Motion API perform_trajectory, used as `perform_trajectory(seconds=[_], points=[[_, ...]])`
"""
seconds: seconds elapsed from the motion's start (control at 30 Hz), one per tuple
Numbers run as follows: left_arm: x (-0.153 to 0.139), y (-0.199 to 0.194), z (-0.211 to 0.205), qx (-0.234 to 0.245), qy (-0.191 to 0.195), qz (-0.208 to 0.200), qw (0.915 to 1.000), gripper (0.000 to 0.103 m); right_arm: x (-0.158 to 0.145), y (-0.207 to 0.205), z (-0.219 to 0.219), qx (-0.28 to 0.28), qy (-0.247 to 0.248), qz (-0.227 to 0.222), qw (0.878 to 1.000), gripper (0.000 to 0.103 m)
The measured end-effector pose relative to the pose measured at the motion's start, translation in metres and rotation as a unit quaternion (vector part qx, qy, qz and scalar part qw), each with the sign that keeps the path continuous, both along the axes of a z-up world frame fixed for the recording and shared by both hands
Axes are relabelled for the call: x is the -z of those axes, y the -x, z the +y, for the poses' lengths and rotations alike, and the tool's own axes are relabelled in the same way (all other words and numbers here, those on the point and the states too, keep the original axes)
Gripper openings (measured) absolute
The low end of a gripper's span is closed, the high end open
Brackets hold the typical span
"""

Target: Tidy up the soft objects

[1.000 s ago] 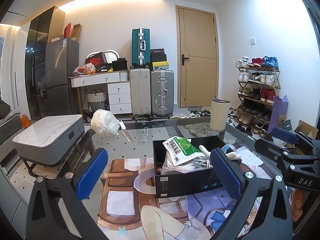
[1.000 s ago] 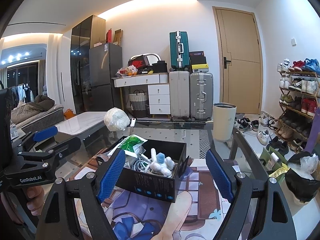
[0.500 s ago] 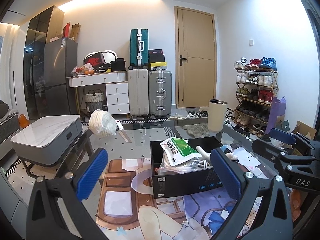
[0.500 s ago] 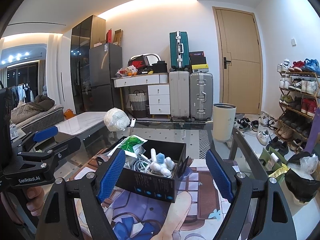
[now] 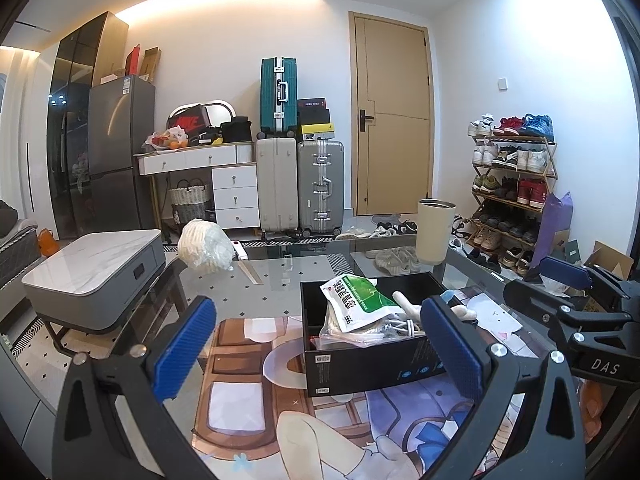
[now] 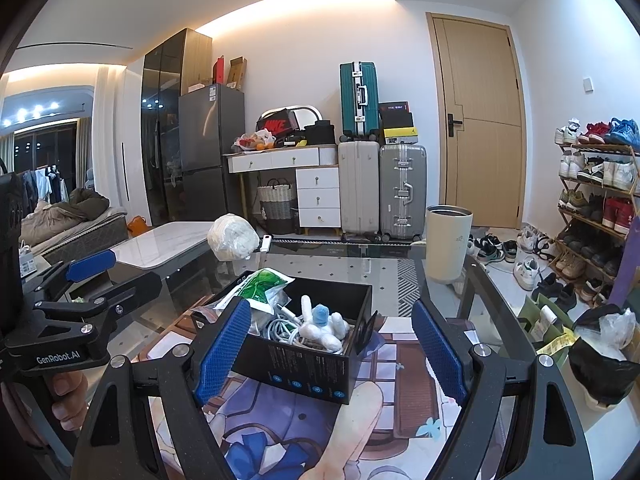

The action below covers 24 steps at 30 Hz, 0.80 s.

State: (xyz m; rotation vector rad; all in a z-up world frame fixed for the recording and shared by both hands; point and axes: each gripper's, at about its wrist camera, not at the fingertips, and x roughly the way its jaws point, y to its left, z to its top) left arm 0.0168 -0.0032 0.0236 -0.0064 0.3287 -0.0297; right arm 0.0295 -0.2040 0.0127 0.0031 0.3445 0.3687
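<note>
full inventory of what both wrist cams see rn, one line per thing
black box: 1, black, open, on the printed mat mid-table
green-and-white packet: 1, sticking out of the box's left end
white cable: 1 coil, in the box
plush toy: 1, white with blue, in the box
printed mat: 1, cartoon print, on the glass table
white bundle in clear wrap: 1, far left of the table
cream cup: 1, far right of the table
suitcases: 3, teal on top of beige and silver, back wall
shoe rack: 1, full, right wall
left gripper: blue pads, jaws open, empty
right gripper: blue pads, jaws open, empty
</note>
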Motion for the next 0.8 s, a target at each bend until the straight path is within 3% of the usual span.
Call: perform_trajectory(seconds=[0.8], points=[[0.0048, -0.0015, -0.0031, 0.008, -0.002, 0.007, 0.9999, 0.103, 0.0021, -0.0038, -0.0015, -0.001, 0.001, 0.002, 1.000, 0.084]])
